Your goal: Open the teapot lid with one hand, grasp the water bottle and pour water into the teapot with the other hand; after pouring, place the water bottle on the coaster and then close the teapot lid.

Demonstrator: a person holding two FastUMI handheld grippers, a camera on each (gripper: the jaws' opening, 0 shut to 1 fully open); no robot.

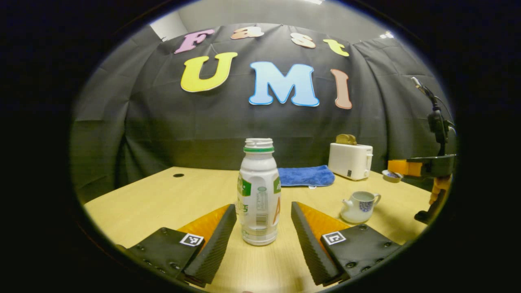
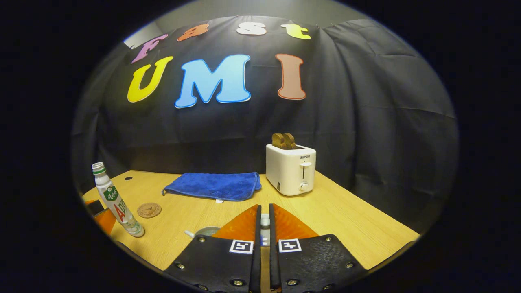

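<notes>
In the left gripper view, the left tool [image 1: 263, 228] is spread wide around the uncapped water bottle [image 1: 259, 193], which stands upright at centre frame, neither finger touching. The open teapot [image 1: 360, 206] sits lower right. In the right gripper view, the right tool [image 2: 264, 228] pinches the teapot lid [image 2: 265, 221]; the coaster [image 2: 149, 210] lies lower left on the tabletop [image 2: 346, 224].

Left hand-held gripper [image 1: 263, 232]: two wedge-shaped fingers with ribbed inner faces, each carrying a flat plate that is showing round screw heads and a square black-and-white marker tag. Right hand-held gripper [image 2: 264, 234]: matching plates, screws and marker tags; seen from the left gripper view, a thin cable is rising from its top.
</notes>
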